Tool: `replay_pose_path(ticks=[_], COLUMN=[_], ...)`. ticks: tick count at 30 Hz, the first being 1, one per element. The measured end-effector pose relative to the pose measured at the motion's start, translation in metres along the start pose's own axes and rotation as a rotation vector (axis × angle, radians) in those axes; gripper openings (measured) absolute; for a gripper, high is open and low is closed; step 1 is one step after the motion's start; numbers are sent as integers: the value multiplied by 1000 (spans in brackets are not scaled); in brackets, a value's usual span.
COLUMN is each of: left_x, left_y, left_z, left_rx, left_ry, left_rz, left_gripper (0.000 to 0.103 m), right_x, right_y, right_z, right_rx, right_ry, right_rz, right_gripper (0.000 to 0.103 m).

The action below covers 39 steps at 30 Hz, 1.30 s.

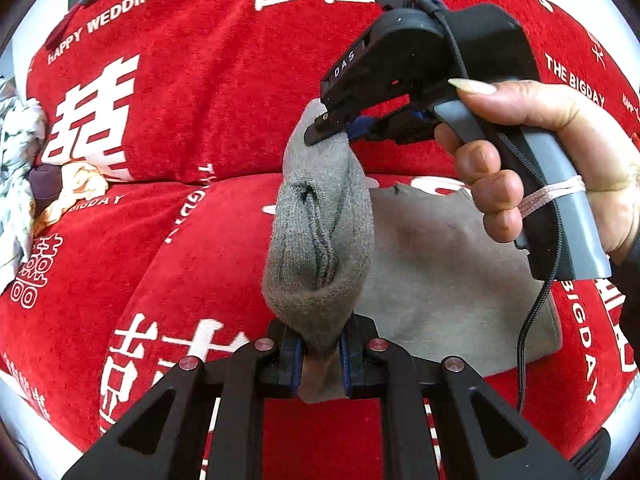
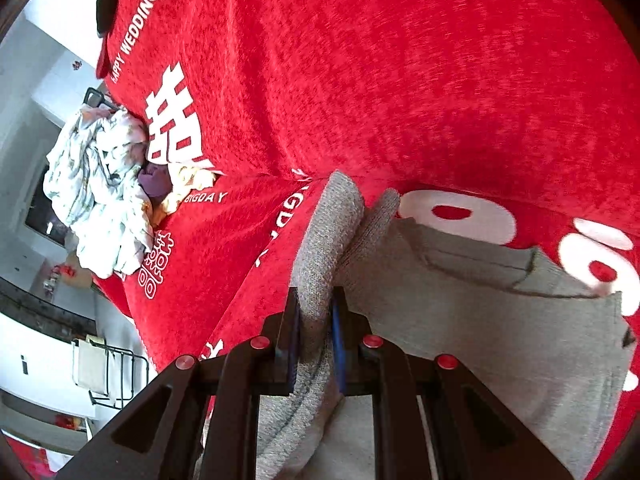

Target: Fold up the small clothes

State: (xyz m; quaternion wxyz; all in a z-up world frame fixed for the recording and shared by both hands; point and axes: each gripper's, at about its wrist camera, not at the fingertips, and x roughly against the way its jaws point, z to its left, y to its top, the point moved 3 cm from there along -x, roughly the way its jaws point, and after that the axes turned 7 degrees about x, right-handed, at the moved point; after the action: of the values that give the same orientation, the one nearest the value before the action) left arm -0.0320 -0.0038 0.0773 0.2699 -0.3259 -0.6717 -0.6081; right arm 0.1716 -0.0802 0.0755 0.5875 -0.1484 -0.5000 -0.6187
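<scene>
A grey sock (image 1: 320, 236) hangs in the air between my two grippers above a red sofa. My left gripper (image 1: 320, 354) is shut on its near end. My right gripper (image 1: 334, 130) is shut on its far end, seen from the side in the left wrist view, held in a hand. In the right wrist view the right gripper (image 2: 314, 330) clamps the grey sock (image 2: 328, 236), which runs forward from its jaws. A flat grey garment (image 1: 448, 276) lies on the sofa seat under the sock; it also shows in the right wrist view (image 2: 500, 320).
The sofa wears a red cover (image 1: 192, 120) with white lettering. A heap of pale crumpled clothes (image 2: 100, 196) lies at the sofa's left end, also in the left wrist view (image 1: 20, 184). A metal rack (image 2: 108, 372) stands on the floor beyond.
</scene>
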Motion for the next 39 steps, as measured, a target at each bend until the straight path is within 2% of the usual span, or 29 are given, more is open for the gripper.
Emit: replay_pose_path(ticks=[10,18,27,39], left_x=[3,9,13,0], left_y=[0,-1,-3,-17], left_z=[-38,-69,-112,-174], left_rx=[-53,-112,-183,-291], left_ry=[7,30,17,-11], left_rz=[30,19,9,38], left_gripper=[15,15,15,15], right_x=[35,60,93,122], right_y=[-13,-20,-30,-60], right_z=[-31,-49,-72,-128], right_rx=[-3,46,84,25], right_ry=[-8,9,19,11], right_rz=[-24,-40,-71,-110], right_gripper=[15,15,15,15])
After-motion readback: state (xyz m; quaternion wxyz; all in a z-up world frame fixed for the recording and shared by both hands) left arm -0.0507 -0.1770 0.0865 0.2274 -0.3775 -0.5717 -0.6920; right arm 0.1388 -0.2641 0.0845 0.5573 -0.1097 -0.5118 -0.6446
